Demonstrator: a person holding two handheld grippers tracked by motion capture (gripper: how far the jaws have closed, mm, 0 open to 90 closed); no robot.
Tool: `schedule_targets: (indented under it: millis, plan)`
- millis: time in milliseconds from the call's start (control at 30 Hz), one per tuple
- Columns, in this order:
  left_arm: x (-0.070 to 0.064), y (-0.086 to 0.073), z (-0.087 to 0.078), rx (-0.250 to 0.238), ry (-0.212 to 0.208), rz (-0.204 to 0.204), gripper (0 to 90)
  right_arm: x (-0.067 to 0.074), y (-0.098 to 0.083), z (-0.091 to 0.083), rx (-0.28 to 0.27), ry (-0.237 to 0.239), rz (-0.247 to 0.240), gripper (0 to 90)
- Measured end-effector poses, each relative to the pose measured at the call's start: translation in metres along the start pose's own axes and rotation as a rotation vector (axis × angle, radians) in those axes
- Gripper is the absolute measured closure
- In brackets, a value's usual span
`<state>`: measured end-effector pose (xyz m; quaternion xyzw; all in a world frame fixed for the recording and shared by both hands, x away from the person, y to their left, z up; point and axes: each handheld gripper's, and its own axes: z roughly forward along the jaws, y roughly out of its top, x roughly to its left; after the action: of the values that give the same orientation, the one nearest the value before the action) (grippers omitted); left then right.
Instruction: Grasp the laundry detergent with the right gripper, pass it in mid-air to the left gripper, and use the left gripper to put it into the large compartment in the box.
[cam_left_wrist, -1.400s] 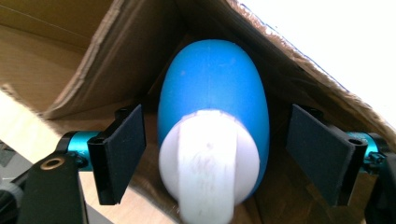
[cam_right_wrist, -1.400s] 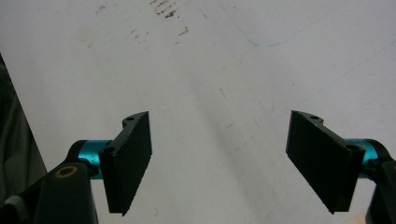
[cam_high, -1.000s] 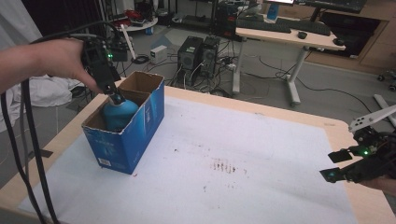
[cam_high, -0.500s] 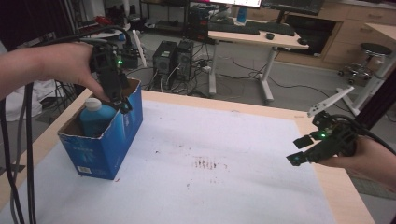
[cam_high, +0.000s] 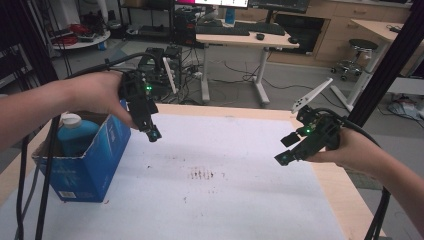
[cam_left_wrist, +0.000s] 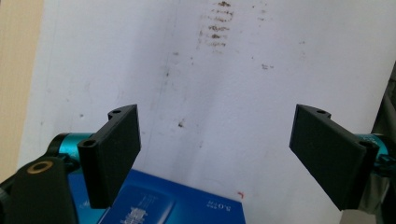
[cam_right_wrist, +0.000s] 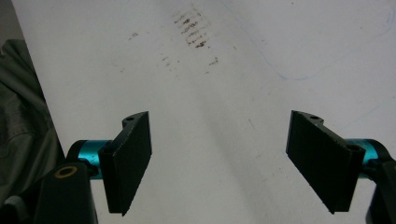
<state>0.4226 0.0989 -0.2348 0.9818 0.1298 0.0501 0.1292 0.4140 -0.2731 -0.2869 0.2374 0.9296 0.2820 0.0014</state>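
Observation:
A blue cardboard box (cam_high: 92, 162) stands open at the left of the white sheet (cam_high: 220, 200). Inside it a blue bottle (cam_high: 75, 136) with a white cap stands upright. My left gripper (cam_high: 151, 133) hangs just right of the box's far corner, pointing down, open and empty. In the left gripper view its jaws (cam_left_wrist: 217, 135) stand wide apart above the sheet, with the box's corner (cam_left_wrist: 182, 205) below them. My right gripper (cam_high: 286, 150) hovers at the sheet's right side, open with nothing in it. Its jaws (cam_right_wrist: 219, 144) look down on bare sheet.
Brown stains (cam_high: 202, 174) mark the middle of the sheet. The wooden table edge (cam_high: 345, 200) runs along the right. Cables (cam_high: 47, 175) trail down past the box at the left. Desks, a stool and computers stand on the floor beyond the table.
My left gripper has come away from the bottle in the box and moved right, out over the sheet. The bottle stays in the box. My right gripper has drifted slightly inward.

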Motion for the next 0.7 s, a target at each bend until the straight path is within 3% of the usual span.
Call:
schedule_targets:
  millis: [433, 700]
  plan:
    - [-0.003, 0.013, 0.018, 0.013, -0.013, 0.031, 16.6, -0.002, 0.002, 0.002, 0.009, 0.008, 0.001, 22.2]
    - [-0.004, 0.011, 0.026, 0.025, -0.007, 0.031, 16.7, -0.001, 0.004, 0.006, 0.026, 0.016, -0.010, 22.2]
